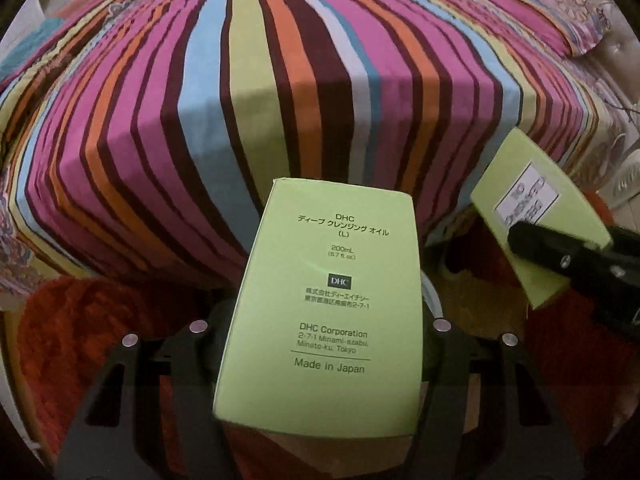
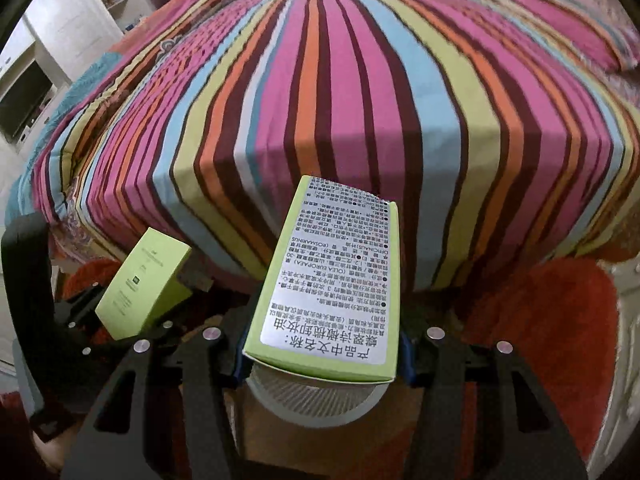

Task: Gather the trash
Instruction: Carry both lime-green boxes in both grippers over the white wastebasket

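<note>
Two green cartons in play here, one in each set of tongs. The left gripper [image 1: 320,320] is clamped on a green DHC box [image 1: 324,312], jaws narrowed onto its two sides, the printed face with "Made in Japan" turned up toward the camera and the carton's far end poking out well past the fingertips. Off to that gripper's right, the right gripper [image 1: 560,256] shows as a dark finger laid across its own carton, the labelled green box [image 1: 536,208], tilted and angled away. Switching to the right wrist view: the right gripper [image 2: 320,344] grips the labelled green box [image 2: 332,280] between its pads, jaws drawn in close on the sides, the silver sticker crammed with black print facing up. Directly beneath that carton, just below the fingertips, sits a round white bin [image 2: 316,388] with a ribbed inside wall; only its near rim shows. To this gripper's left the left gripper [image 2: 120,320] holds the green DHC box [image 2: 144,284], close alongside and apart from the other carton. Ahead of both tongs rises a bed under a striped bedspread [image 2: 360,100], and underneath them spreads a red shaggy rug [image 2: 540,320].
</note>
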The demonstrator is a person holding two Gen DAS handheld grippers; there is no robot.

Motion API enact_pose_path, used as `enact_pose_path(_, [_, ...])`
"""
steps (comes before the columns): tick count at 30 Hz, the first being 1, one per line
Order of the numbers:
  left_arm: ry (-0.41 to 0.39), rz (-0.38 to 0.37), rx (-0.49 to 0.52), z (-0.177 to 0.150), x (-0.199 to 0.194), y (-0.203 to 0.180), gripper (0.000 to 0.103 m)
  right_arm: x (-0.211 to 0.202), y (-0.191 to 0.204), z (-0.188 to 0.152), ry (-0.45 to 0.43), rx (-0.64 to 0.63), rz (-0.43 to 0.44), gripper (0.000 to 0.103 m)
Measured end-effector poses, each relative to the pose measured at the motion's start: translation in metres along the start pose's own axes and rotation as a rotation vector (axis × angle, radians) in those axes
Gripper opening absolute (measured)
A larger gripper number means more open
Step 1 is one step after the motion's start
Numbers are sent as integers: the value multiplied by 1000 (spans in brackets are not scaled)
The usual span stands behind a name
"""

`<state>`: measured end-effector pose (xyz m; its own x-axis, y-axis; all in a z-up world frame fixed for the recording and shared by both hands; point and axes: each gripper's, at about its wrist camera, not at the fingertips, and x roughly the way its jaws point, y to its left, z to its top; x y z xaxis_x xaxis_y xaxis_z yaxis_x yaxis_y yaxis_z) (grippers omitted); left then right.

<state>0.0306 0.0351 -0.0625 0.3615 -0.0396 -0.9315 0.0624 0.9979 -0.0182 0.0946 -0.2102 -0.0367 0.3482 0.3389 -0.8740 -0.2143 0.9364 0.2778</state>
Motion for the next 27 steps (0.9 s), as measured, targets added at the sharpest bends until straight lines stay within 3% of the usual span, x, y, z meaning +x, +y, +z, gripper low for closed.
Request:
enact_pose_path(16, [334,-56,-89,-5,84,5,60,78,-21,-21,329,176,20,52])
enact_pose_path(27, [530,-79,-155,-7,148,3,60,125,-36,-32,496,315,14,52])
